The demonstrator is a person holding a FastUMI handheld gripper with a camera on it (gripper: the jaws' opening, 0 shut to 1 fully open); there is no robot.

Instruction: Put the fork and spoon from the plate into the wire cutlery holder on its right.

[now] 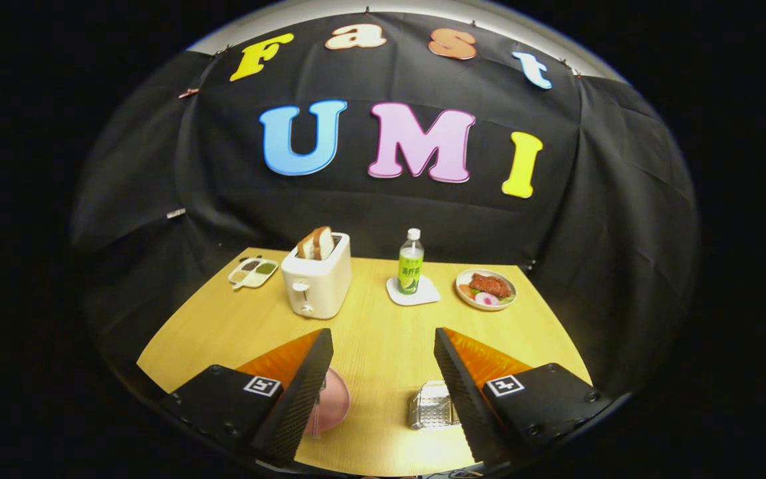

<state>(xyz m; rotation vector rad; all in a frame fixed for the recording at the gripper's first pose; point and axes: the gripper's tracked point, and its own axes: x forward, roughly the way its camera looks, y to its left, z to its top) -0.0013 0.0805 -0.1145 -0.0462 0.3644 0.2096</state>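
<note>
A handheld two-finger gripper hangs above a light wooden table, its fingers spread wide with nothing between them. Taking the pink plate as the landmark: it lies on the near part of the table, mostly hidden behind the left finger, with only its right rim showing. A pale handle-like piece lies along that rim; it may be the fork or spoon, but too little shows to tell which. The wire cutlery holder stands to the right of the plate, apart from it, and tucked against the inner side of the right finger. Well beyond the plate stand a white toaster with bread in it, a small sauce tray to the toaster's left, a green bottle on a white coaster, and a dish of food farther right.

The step in hand appears to be the first reach. To do it well, the gripper would likely swing left and tilt down until the plate sits between the fingers, line the fingers across one handle, then close on that piece alone without nudging the holder.
</note>
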